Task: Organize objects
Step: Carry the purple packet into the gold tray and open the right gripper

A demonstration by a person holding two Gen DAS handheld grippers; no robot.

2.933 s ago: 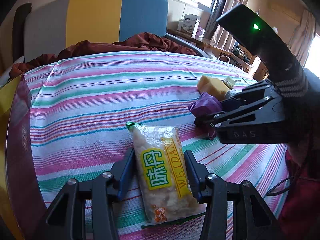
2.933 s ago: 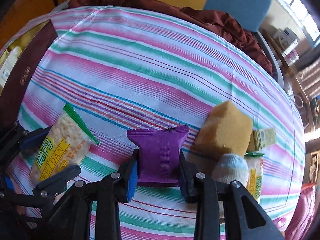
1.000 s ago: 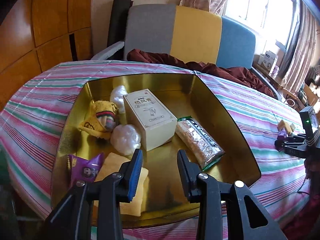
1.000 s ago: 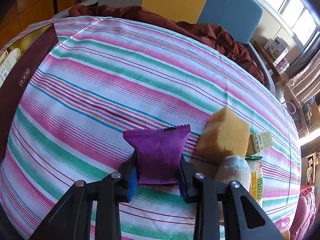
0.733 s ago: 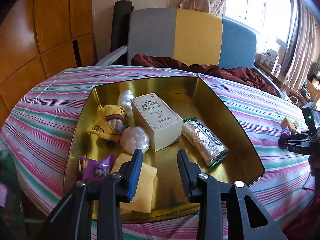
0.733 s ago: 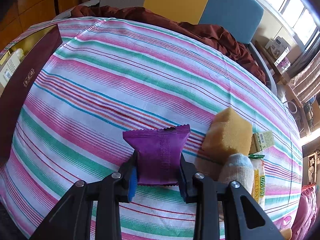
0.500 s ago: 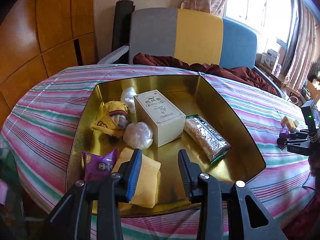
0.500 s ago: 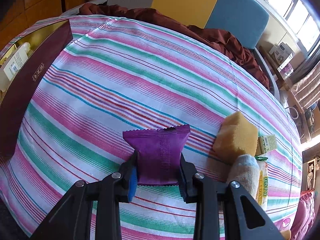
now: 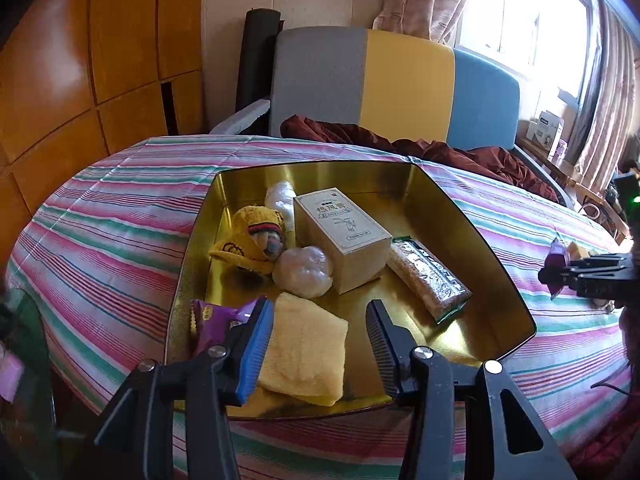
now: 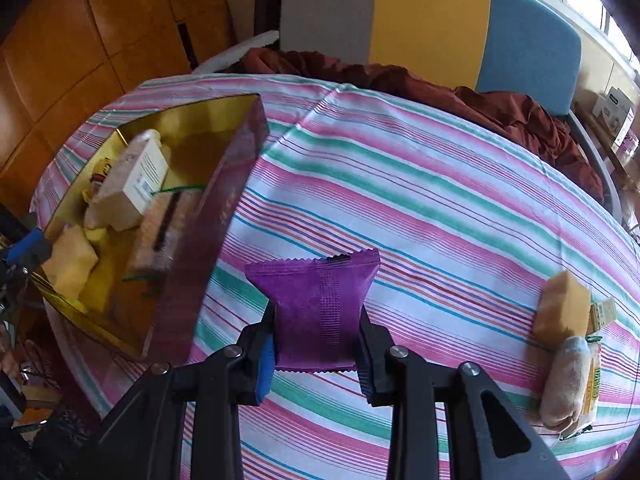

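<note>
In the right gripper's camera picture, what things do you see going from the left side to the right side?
Gold tray with the cream box inside → purple snack packet held in the right gripper → yellow sponge → rolled sock.

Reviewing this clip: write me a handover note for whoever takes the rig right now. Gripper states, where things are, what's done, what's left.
Left gripper: open, empty, at the near edge of the gold tray.
Right gripper: shut on the purple snack packet, held above the striped tablecloth to the right of the tray.
Done: the tray holds a beige box, a rice-cracker pack, a yellow cloth, another purple packet, a yellow knitted item and two white bundles.
Left: put the held packet in the tray, then fetch the yellow sponge, the rolled sock and the small packs beside them at the table's right edge.
</note>
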